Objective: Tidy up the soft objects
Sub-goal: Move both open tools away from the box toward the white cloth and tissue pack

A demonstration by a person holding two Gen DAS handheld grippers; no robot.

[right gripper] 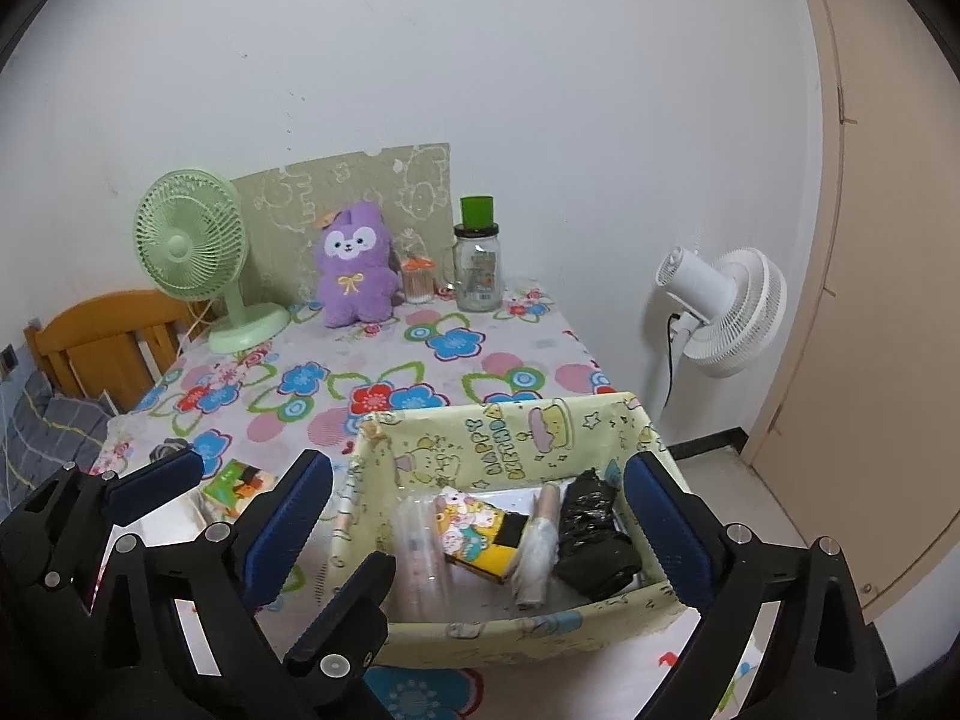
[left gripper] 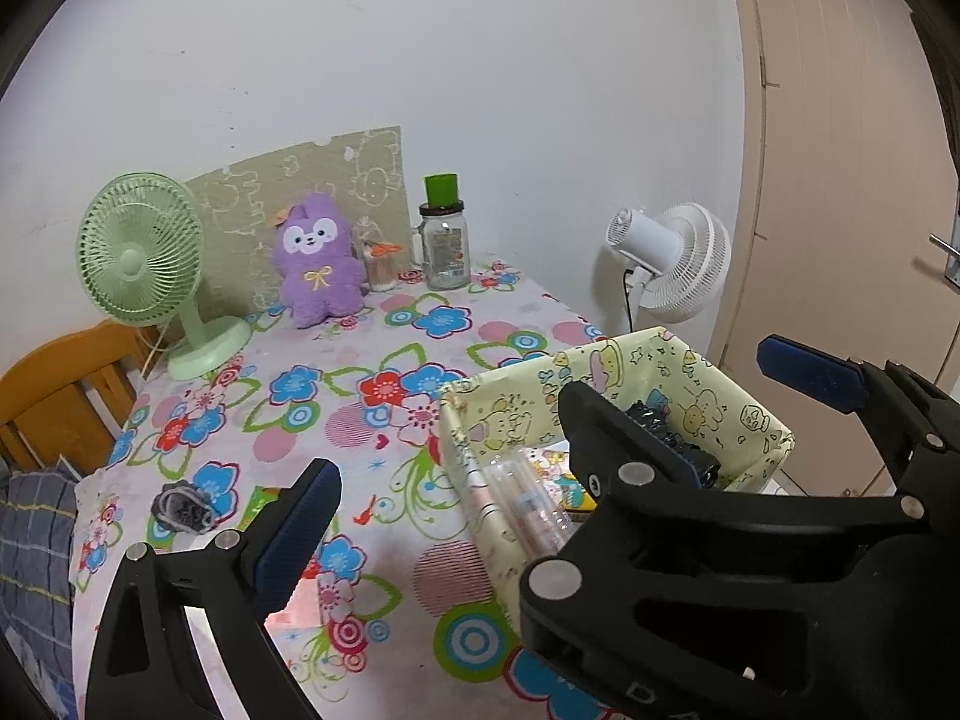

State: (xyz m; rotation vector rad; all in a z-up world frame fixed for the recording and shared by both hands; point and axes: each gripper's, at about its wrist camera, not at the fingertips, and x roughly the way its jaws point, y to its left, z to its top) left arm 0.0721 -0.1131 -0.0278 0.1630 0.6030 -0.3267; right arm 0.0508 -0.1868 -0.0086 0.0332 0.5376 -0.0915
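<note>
A purple plush toy [left gripper: 317, 261] sits upright at the back of the floral table [left gripper: 360, 420], also in the right wrist view [right gripper: 355, 267]. A small grey rolled sock [left gripper: 180, 507] lies near the table's left front edge. A yellow cartoon-print box [right gripper: 510, 438] at the right front holds a black crumpled bag [right gripper: 591, 531], plastic tubes and a colourful packet. My left gripper [left gripper: 456, 510] is open and empty above the table; one finger [left gripper: 300, 534] is near the sock. My right gripper [right gripper: 480, 516] is open and empty, spread over the box.
A green desk fan [left gripper: 144, 252] stands back left. A glass jar with a green lid [left gripper: 444, 240] and a cotton-swab container [left gripper: 381, 267] stand beside the plush. A white fan [right gripper: 726, 306] is mounted right. A wooden chair [left gripper: 54, 384] is left. A small card [right gripper: 237, 483] lies by the box.
</note>
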